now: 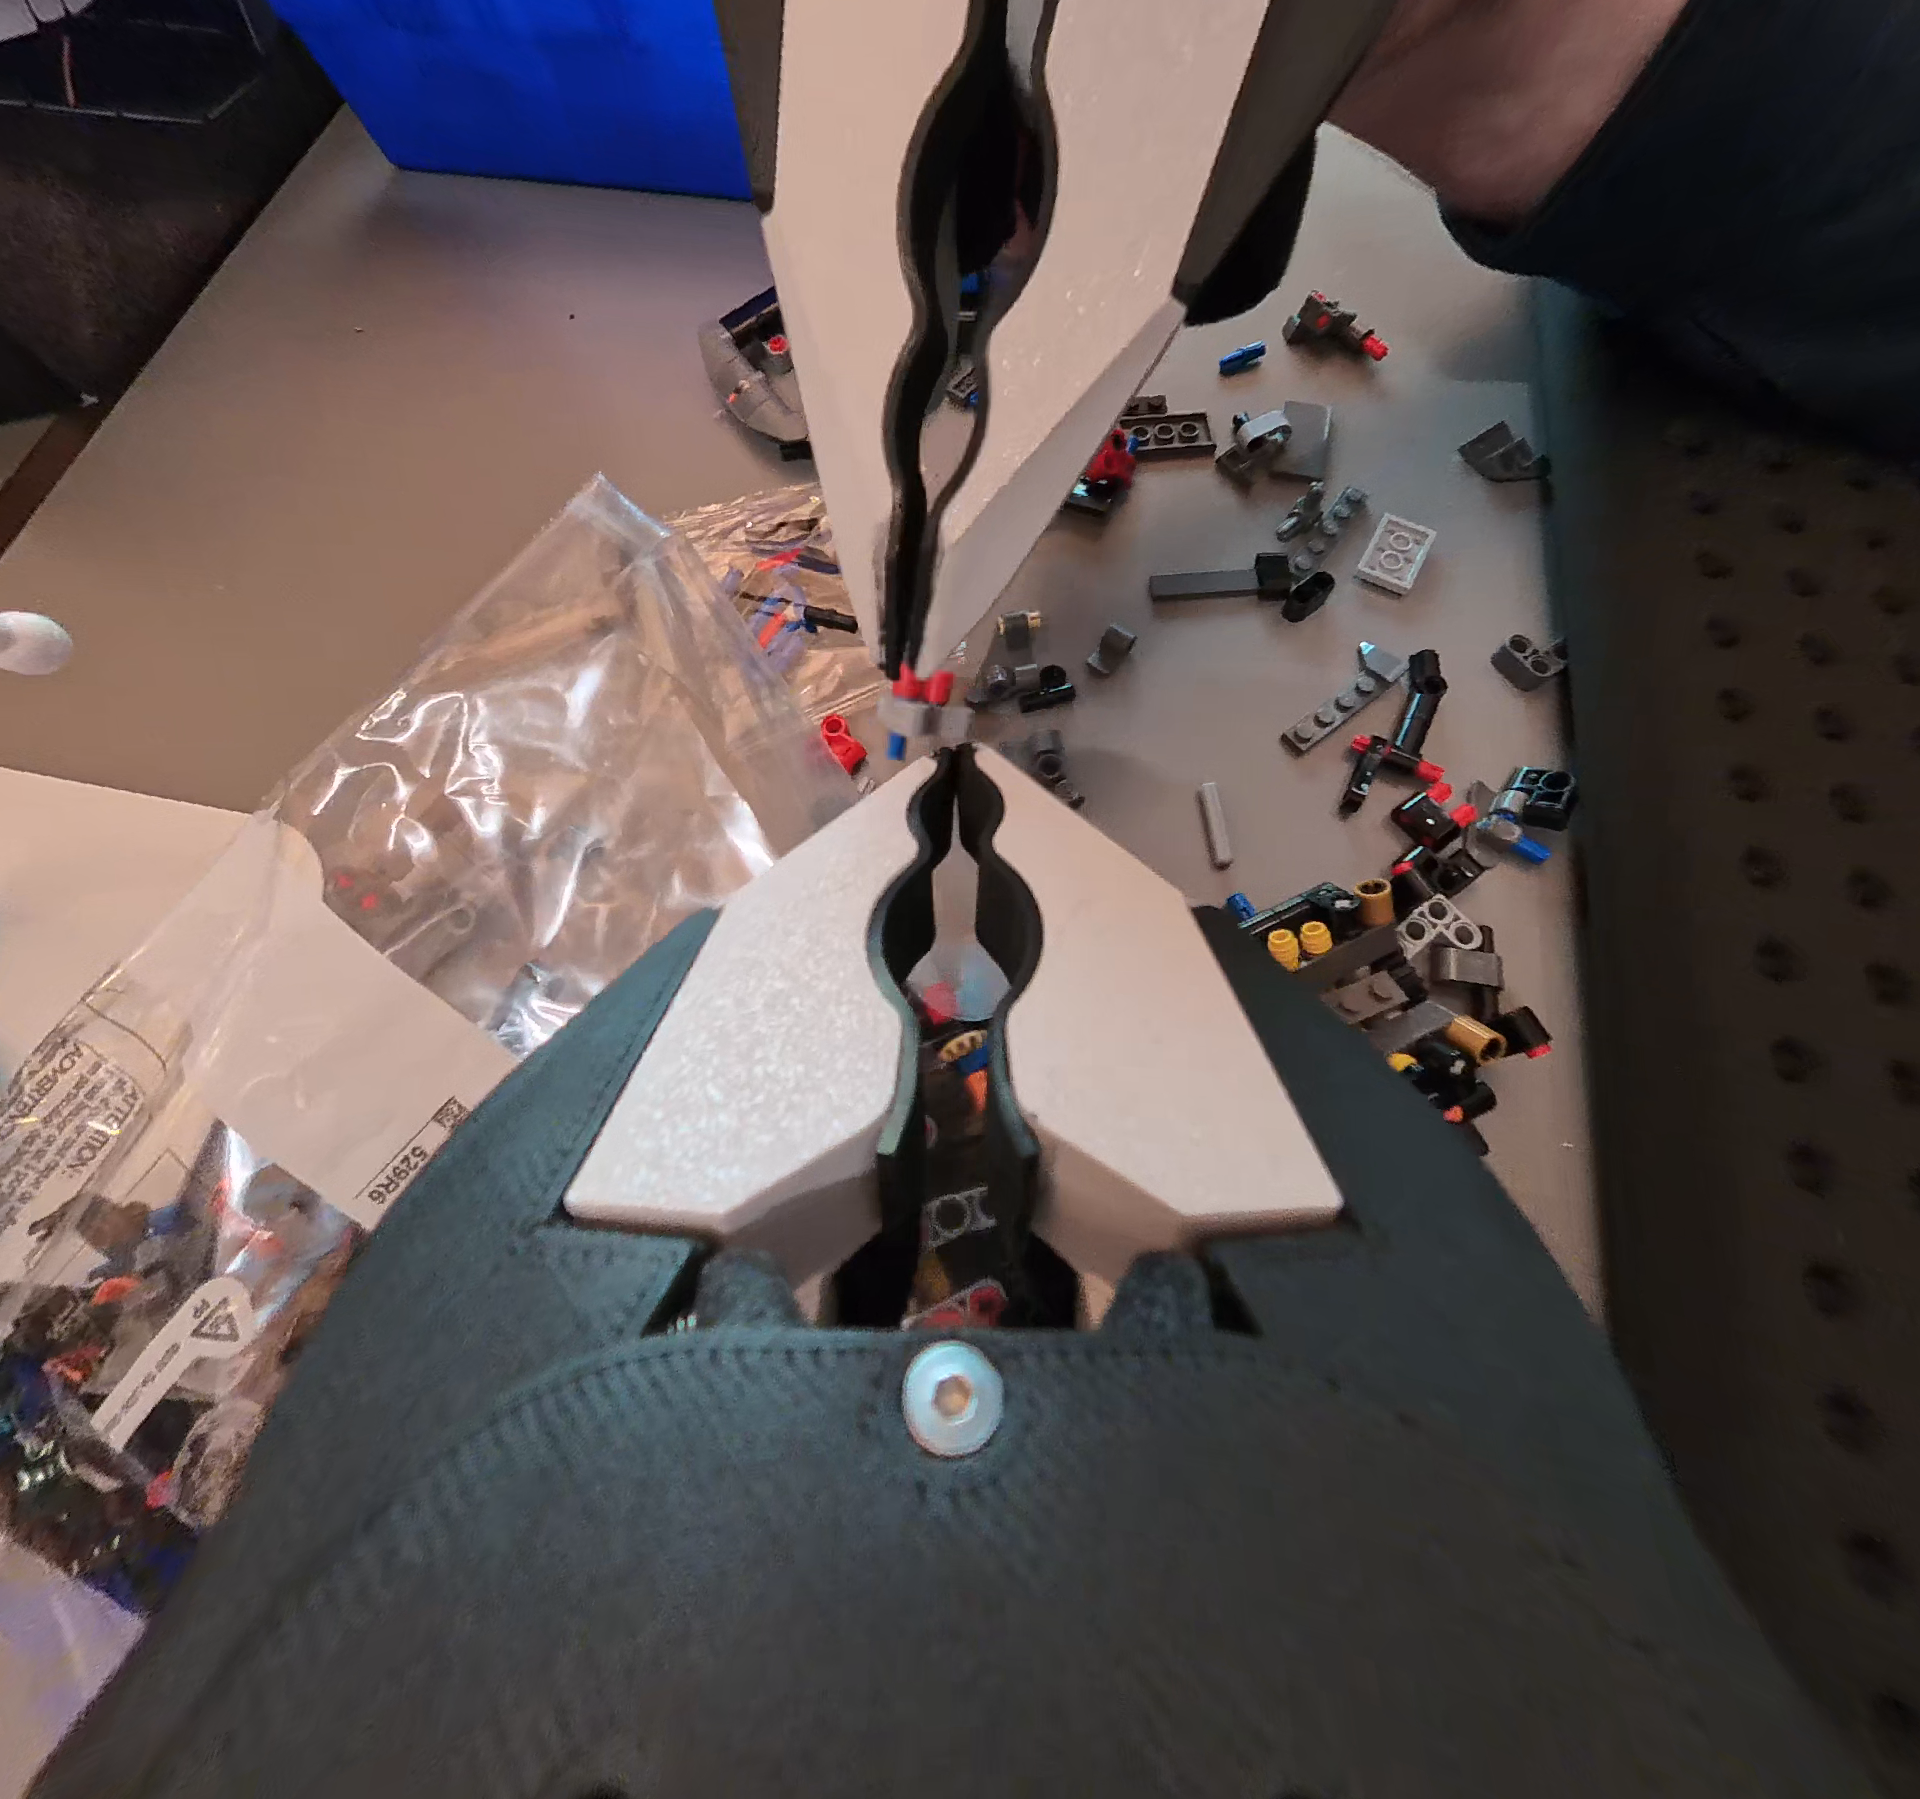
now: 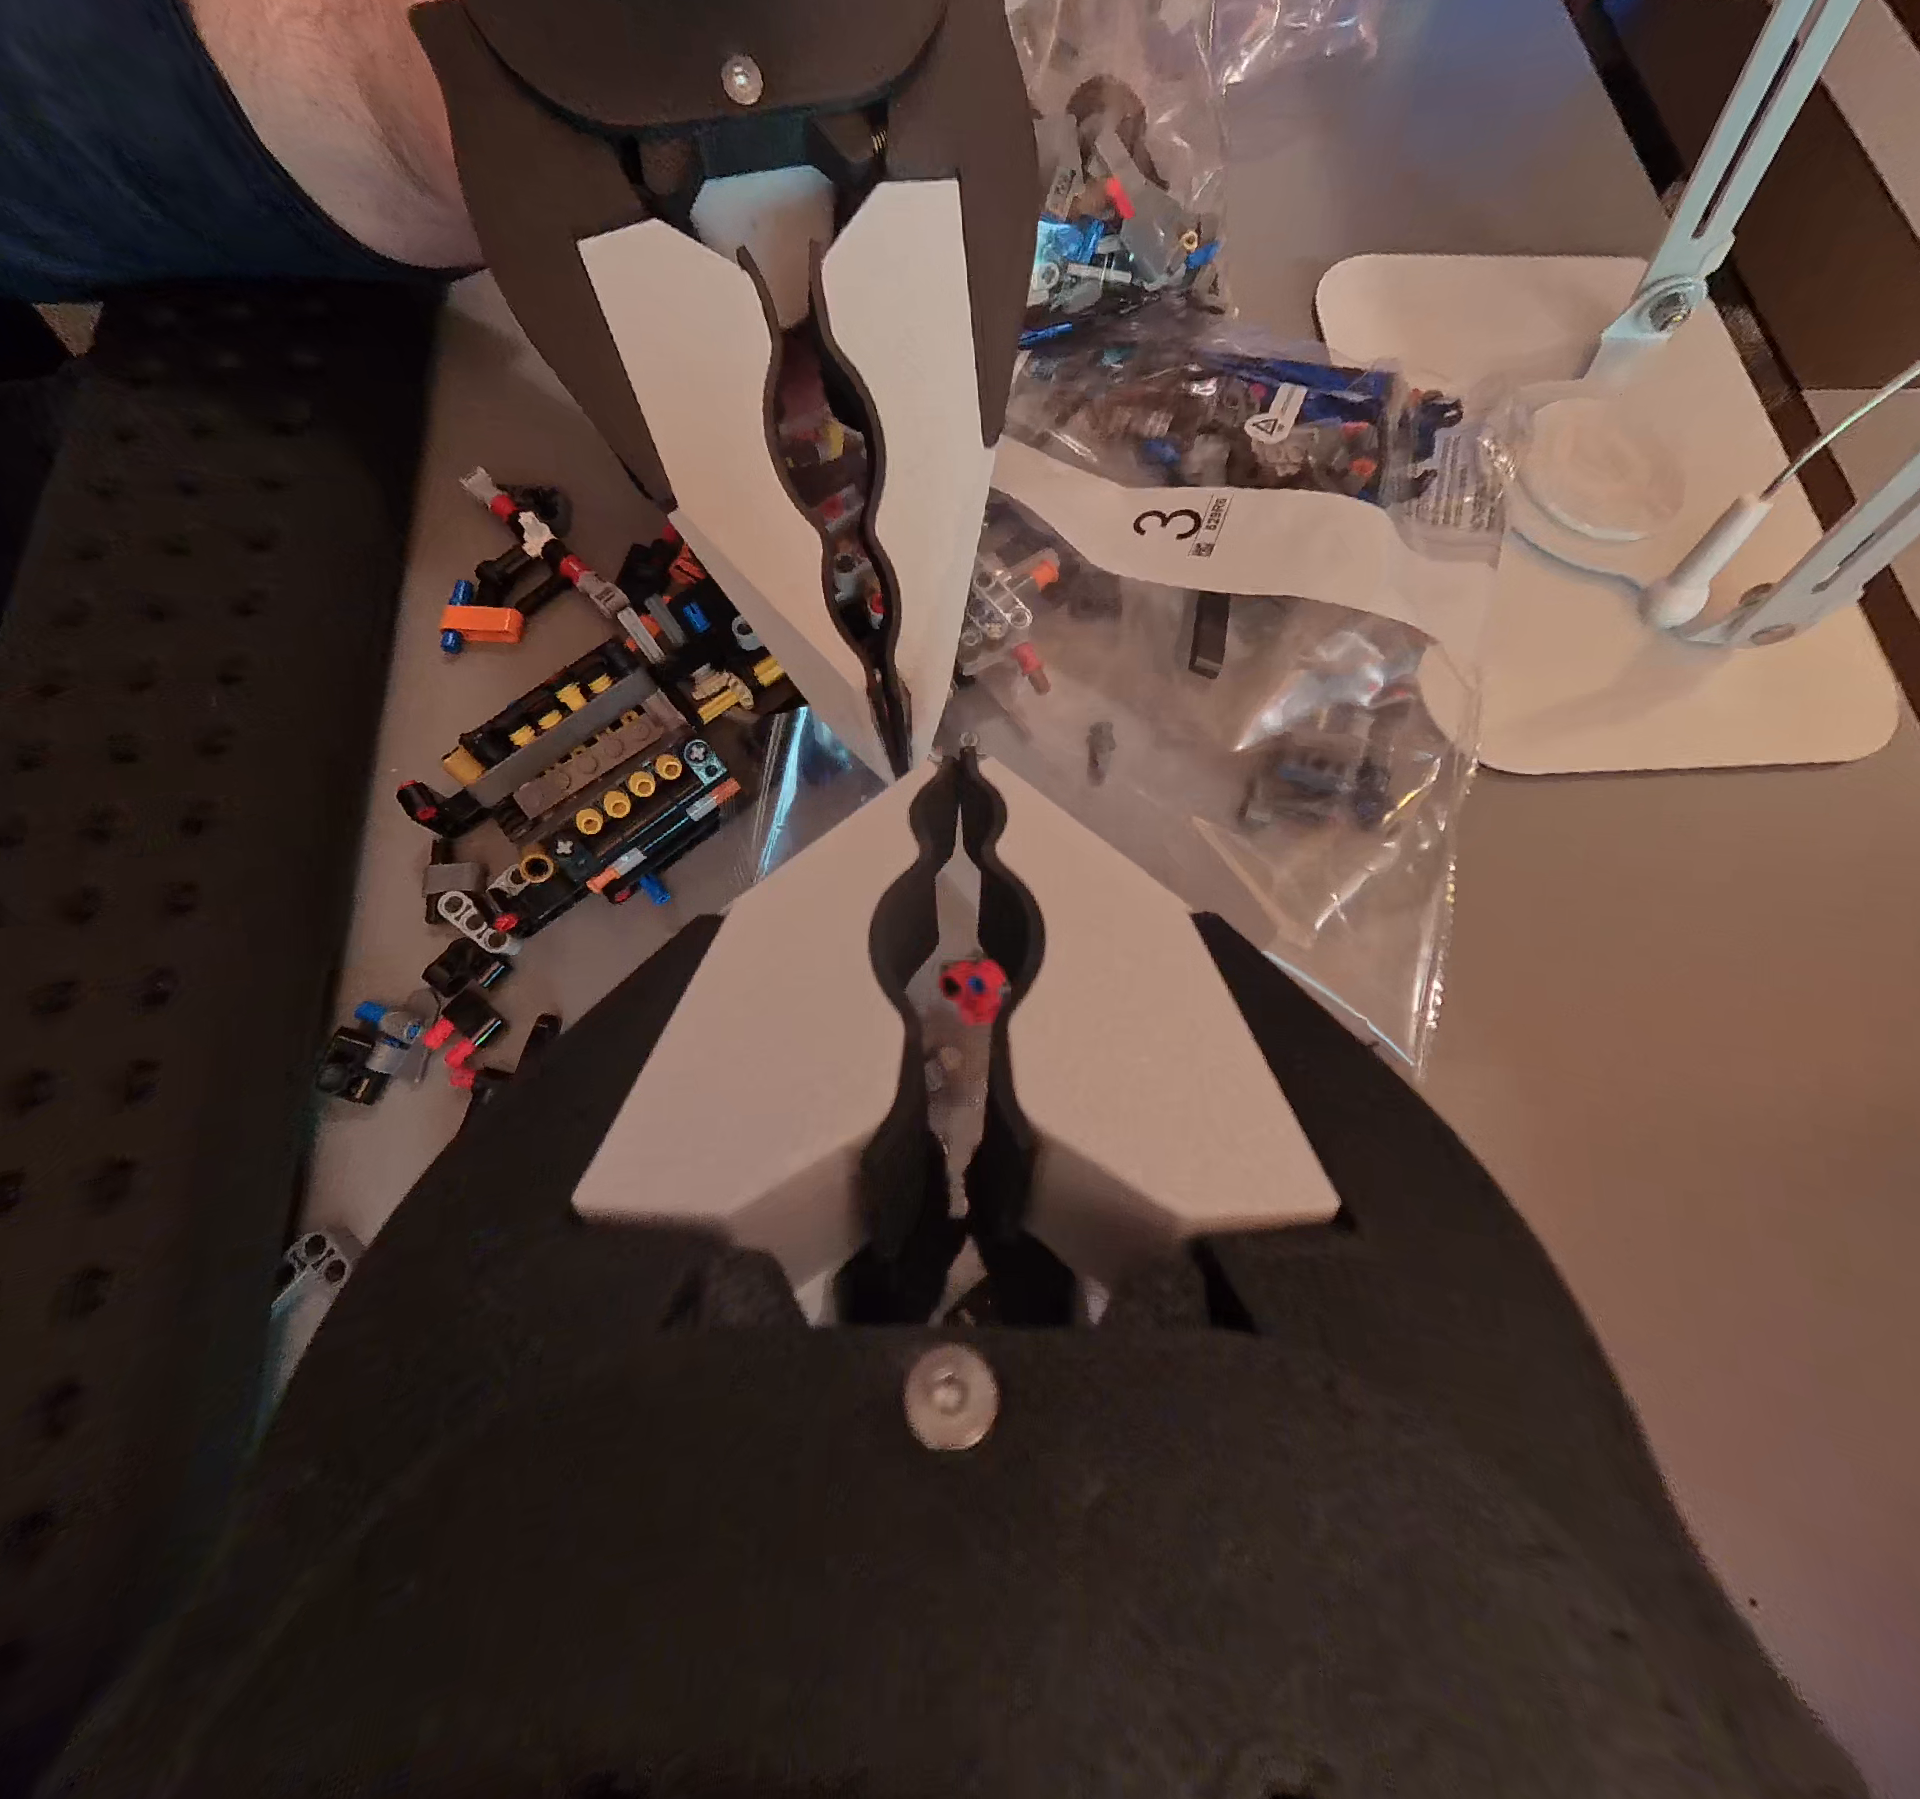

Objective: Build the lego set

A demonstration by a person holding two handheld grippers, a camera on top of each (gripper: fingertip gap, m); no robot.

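My right gripper (image 1: 912,671) comes down from the top of the left wrist view. It is shut on a small assembly (image 1: 920,708) of red pins, a grey piece and a blue pin, held above the table. My left gripper (image 1: 951,760) is shut, with its tips right against the underside of that assembly. In the right wrist view my right gripper (image 2: 961,762) meets the left gripper (image 2: 899,762) tip to tip, and only a grey speck of the assembly (image 2: 966,739) shows. A partly built black model with yellow pins (image 2: 582,762) lies on the grey table (image 1: 364,378).
Loose pieces (image 1: 1351,554) are scattered right of the grippers, and a red connector (image 1: 844,741) lies under them. Clear parts bags (image 1: 499,762) (image 2: 1226,419) lie beside. A blue box (image 1: 468,14), a white stand base (image 2: 1662,689) and a dark perforated mat (image 2: 156,710) border the area. Left and right tips are no more than a few centimetres apart. The red connector (image 1: 844,741) lies around 8 centimetres away from my left fingertips.
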